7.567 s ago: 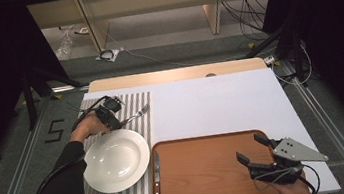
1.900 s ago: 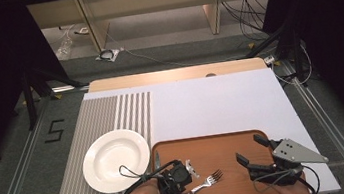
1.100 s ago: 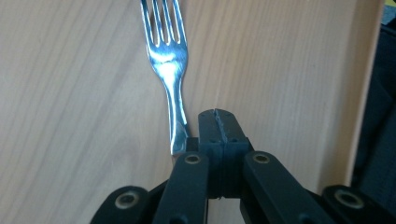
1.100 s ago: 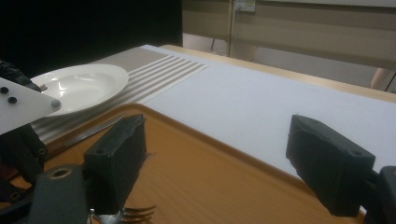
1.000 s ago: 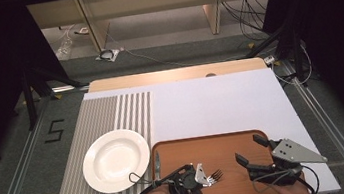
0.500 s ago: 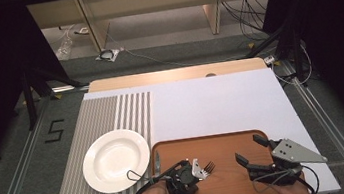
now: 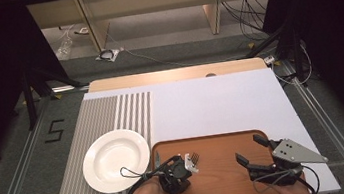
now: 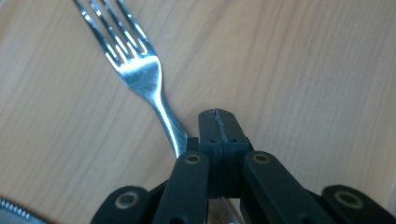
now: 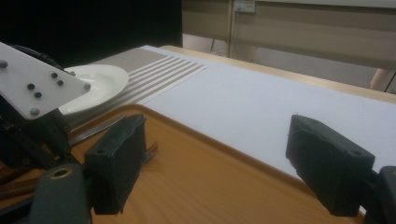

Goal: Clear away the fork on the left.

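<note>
A silver fork (image 8: 140, 70) points up and left over the wooden tray (image 7: 216, 140). My left gripper (image 8: 218, 123) is shut on the fork's handle, its jaws pressed together. In the high view the left gripper (image 7: 182, 169) is over the tray's left part, with the fork's tines (image 7: 194, 158) sticking out toward the far side. My right gripper (image 7: 248, 148) stands open over the tray's right part with nothing between its jaws. The right gripper view shows those jaws (image 9: 219, 154) wide apart and the left gripper (image 9: 32, 121) at its left.
A white plate (image 7: 116, 160) sits on the striped mat (image 7: 112, 115), just left of the tray. Another metal utensil (image 9: 93, 130) lies near the tray's left rim. Behind the tray lies the white table surface (image 7: 211, 104).
The left gripper carried the fork from the striped mat beside the plate onto the tray. Over the last second it shifted the fork a little away from the person. The right gripper stayed put.
</note>
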`<act>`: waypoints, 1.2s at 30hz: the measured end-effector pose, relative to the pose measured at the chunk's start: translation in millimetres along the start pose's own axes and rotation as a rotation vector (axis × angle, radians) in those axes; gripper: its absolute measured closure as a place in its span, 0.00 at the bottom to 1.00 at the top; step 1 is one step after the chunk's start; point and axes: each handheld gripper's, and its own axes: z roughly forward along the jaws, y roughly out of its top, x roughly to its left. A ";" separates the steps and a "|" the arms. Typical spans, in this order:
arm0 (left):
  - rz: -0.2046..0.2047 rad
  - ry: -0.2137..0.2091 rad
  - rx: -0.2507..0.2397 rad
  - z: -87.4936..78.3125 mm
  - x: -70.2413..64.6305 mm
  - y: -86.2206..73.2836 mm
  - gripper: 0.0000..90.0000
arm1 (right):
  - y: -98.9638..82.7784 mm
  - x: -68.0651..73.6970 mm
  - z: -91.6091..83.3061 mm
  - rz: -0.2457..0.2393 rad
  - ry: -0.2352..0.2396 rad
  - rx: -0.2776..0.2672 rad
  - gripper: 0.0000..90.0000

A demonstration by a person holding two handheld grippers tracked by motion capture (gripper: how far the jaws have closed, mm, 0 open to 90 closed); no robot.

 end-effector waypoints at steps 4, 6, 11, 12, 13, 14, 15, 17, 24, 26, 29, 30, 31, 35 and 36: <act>-0.016 0.003 0.001 -1.7 4.6 -2.9 0.99 | 0.0 0.0 0.0 -0.002 0.000 0.000 0.24; -0.017 0.003 0.004 -2.3 5.8 -4.3 0.99 | 0.0 0.0 0.0 0.000 0.000 0.000 0.24; -0.030 0.003 0.012 -4.5 10.8 -7.4 0.99 | 0.0 0.0 0.0 0.000 0.000 -0.002 0.24; -0.035 0.004 0.014 -5.5 12.6 -8.5 0.99 | -0.1 0.0 -0.1 -0.002 0.000 0.000 0.24; -0.036 0.003 0.015 -6.4 14.4 -9.4 0.99 | -0.1 0.1 0.1 -0.002 0.001 -0.002 0.24; -0.036 0.002 0.017 -7.5 16.2 -10.3 0.99 | 0.0 0.1 0.0 -0.001 0.001 -0.003 0.24; -0.040 0.002 0.017 -8.3 18.2 -11.2 0.99 | 0.1 0.1 -0.1 0.000 0.000 -0.003 0.24; -0.049 0.006 0.020 -10.4 22.5 -13.2 0.99 | -0.4 -0.1 0.4 0.000 0.002 -0.001 0.24; -0.090 0.002 0.018 -13.6 30.2 -20.6 0.99 | -0.2 0.2 0.3 0.000 0.000 0.002 0.24; -0.089 -0.001 0.023 -13.8 31.4 -21.3 0.99 | 0.0 0.4 0.3 0.001 0.001 -0.003 0.24; -0.094 -0.005 0.030 -13.3 33.3 -22.2 0.99 | -0.2 0.4 0.1 -0.001 0.001 0.000 0.24; -0.097 -0.007 0.035 -13.2 34.0 -22.7 0.99 | 0.0 0.3 0.0 0.000 0.000 0.001 0.24; -0.098 -0.006 0.039 -12.7 34.6 -23.2 0.99 | 0.0 0.2 0.1 0.001 0.000 -0.001 0.24; -0.099 -0.003 0.044 -12.6 37.1 -24.5 0.99 | -0.1 0.1 0.1 0.000 -0.001 0.001 0.24; -0.099 -0.002 0.042 -12.9 37.4 -24.7 0.99 | 0.0 0.1 0.2 0.001 0.000 0.000 0.24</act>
